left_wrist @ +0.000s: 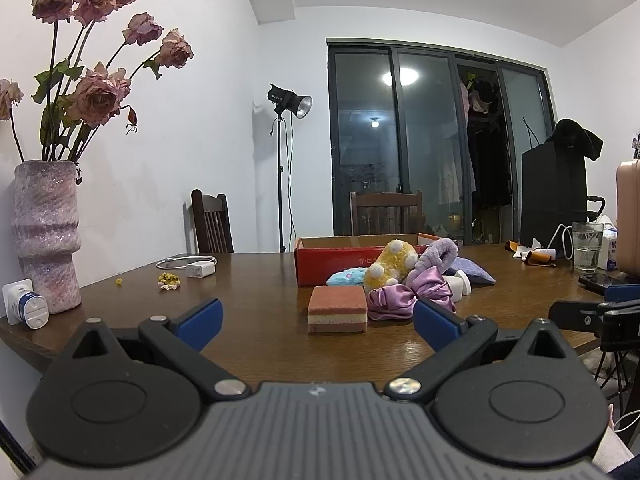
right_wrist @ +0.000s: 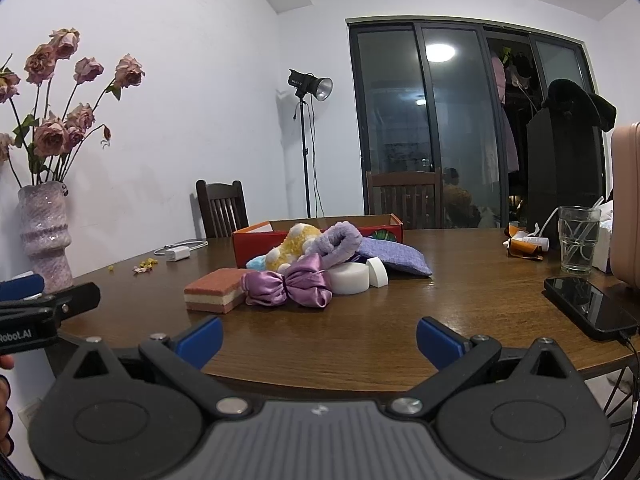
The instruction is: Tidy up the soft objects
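Left wrist view. My left tool point(left_wrist: 318, 322): lower centre of frame, blue fingers spread wide, holding nothing, hovering over the near edge of the bench point(left_wrist: 248, 280). Layered sponge point(left_wrist: 337, 309): centre frame, flat on the bench, between and beyond my fingers, not touched. Purple satin bow point(left_wrist: 404, 294): just right of the sponge, touching it. Yellow plush with white dots point(left_wrist: 390, 266): behind the bow, leaning on the red box point(left_wrist: 320, 264). Blue fuzzy item point(left_wrist: 346, 278): left of the plush, against the box front. Lavender headband point(left_wrist: 438, 256) and purple cloth pouch point(left_wrist: 472, 272): right of the plush. Pink vase with dried roses point(left_wrist: 46, 236): left edge. Glass point(left_wrist: 587, 246): right side.

Right wrist view. My right tool point(right_wrist: 319, 342): lower centre, fingers likewise wide apart, empty, above the bench front. Sponge point(right_wrist: 214, 290): left of centre. Bow point(right_wrist: 288, 286): centre, beside the sponge. White foam disc point(right_wrist: 351, 278) and white wedge point(right_wrist: 378, 272): right of the bow, touching each other. Plush point(right_wrist: 294, 246), headband point(right_wrist: 340, 240), pouch point(right_wrist: 394, 258): heaped behind, before the box point(right_wrist: 256, 246). Phone point(right_wrist: 588, 306): right edge, lying flat. My left tool's tip point(right_wrist: 48, 304): left edge.
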Demonstrator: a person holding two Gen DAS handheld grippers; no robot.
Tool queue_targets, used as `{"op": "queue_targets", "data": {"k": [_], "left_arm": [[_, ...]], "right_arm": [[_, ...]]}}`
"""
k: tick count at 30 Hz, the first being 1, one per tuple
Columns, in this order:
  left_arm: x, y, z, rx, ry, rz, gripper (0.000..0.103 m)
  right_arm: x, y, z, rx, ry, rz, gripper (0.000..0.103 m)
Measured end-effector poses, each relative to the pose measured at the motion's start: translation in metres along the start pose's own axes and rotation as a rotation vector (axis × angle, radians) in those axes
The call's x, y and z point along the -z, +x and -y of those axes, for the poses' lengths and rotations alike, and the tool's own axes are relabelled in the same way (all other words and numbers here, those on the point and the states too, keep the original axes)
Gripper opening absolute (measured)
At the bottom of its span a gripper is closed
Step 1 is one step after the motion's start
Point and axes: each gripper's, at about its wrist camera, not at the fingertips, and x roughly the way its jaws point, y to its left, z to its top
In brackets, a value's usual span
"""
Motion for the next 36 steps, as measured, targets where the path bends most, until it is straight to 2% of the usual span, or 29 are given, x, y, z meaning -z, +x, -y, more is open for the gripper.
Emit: {"op": "queue_targets", "data": {"k": [28, 32, 36], "left_arm": [[0.001, 0.0, 0.0, 0.002, 0.003, 0.0, 0.103], [-0.002, 0.005, -0.003, -0.015, 0.016, 0.018, 0.103], [-0.008, 0.022, -0.015, -0.072, 0.012, 0.035, 0.103]], "right_arm": [[0.001, -0.001, 0.002, 0.003, 0.011, 0.001, 0.103], [-0.001, -0.001, 0.005, 0.008, 0.024, 0.005, 0.103], [-0.001, 0.005, 0.016, 0.012, 0.056, -0.008, 0.103]]}}
